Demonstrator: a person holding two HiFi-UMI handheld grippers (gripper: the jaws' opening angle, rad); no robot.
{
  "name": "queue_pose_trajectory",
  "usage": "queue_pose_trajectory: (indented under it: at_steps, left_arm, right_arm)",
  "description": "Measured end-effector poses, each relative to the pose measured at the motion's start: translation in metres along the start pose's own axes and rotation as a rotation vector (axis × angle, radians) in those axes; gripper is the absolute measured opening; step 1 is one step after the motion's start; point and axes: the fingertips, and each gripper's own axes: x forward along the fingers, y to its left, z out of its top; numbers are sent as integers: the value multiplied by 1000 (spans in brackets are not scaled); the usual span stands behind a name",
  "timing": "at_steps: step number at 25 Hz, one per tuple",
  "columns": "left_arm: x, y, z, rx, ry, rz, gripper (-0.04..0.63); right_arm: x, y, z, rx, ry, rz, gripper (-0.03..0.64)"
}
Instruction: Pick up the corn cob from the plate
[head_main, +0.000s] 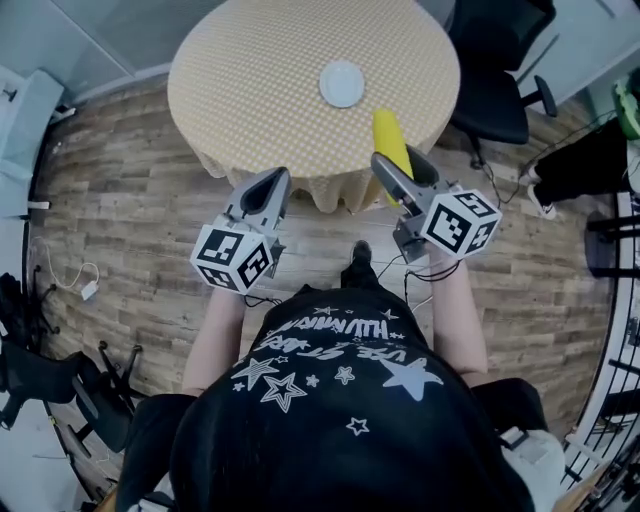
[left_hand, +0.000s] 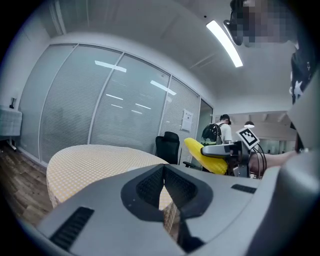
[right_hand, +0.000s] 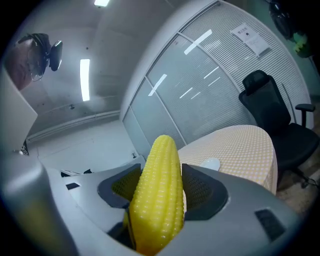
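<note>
My right gripper (head_main: 402, 168) is shut on a yellow corn cob (head_main: 390, 142), held above the near edge of the round table (head_main: 260, 80). In the right gripper view the corn cob (right_hand: 157, 195) stands upright between both jaws, filling the gap. A small white plate (head_main: 342, 83) lies bare on the table's far right part; the plate (right_hand: 210, 163) shows behind the cob. My left gripper (head_main: 262, 197) hangs shut and holding nothing over the floor just short of the table. From the left gripper view the corn cob (left_hand: 206, 156) shows off to the right, in the other gripper.
A checked yellow cloth covers the round table (left_hand: 95, 160). A black office chair (head_main: 505, 70) stands at its right side. Another chair base (head_main: 60, 390) and cables lie on the wooden floor at left. Glass partition walls (left_hand: 115, 115) rise behind the table, and a person with a backpack (left_hand: 216, 132) stands far off.
</note>
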Motion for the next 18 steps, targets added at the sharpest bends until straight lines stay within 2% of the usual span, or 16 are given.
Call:
queue_pose_trajectory:
  at_steps: [9, 18]
  left_arm:
    - [-44, -24, 0, 23, -27, -52, 6]
    - [-82, -23, -20, 7, -9, -53, 6]
  right_arm:
    - [-31, 46, -25, -13, -22, -31, 265]
    - [-44, 77, -63, -17, -3, -49, 265]
